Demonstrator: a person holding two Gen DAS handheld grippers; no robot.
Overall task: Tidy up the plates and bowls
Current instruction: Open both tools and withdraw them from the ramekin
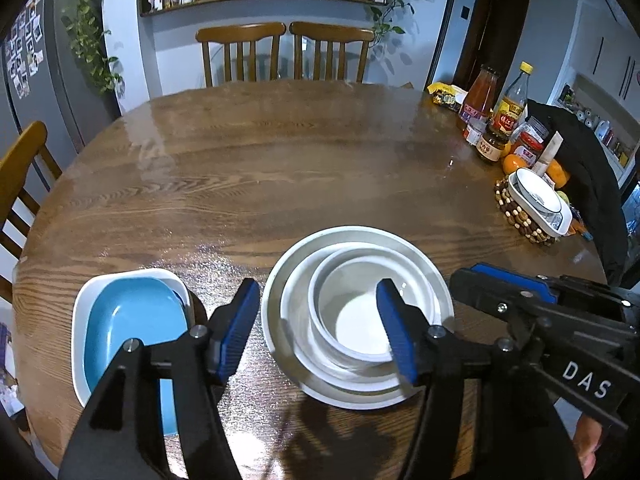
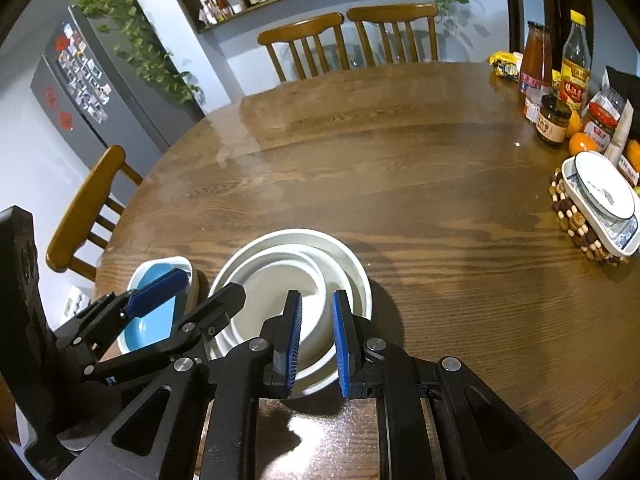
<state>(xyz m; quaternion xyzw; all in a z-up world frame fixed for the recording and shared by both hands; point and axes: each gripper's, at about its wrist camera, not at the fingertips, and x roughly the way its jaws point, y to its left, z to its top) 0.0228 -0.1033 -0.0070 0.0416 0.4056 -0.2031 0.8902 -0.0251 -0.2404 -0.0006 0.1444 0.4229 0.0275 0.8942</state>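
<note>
Right now the white bowl (image 1: 360,304) sits nested in a stack of white plates (image 1: 280,308) on the table (image 1: 280,160). Beside it lies a blue dish (image 1: 132,316) in a white tray (image 1: 82,300). Both grippers hover released — left gripper (image 1: 320,324) wide, right gripper (image 2: 316,344) narrower, straddling the bowl's rim.

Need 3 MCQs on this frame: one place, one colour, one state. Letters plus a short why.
1. Where does the blue dish sit?
A. inside a white square dish
B. on a chair
C. on the beaded trivet

2. What colour is the innermost bowl of the round stack?
A. blue
B. white
C. black

3. How is the left hand-held gripper?
A. shut on a bottle
B. shut on the trivet
C. open

Answers:
1 A: the white square dish rims it.
2 B: white like the plate beneath.
3 C: pads wide apart, gripping nothing.
</note>
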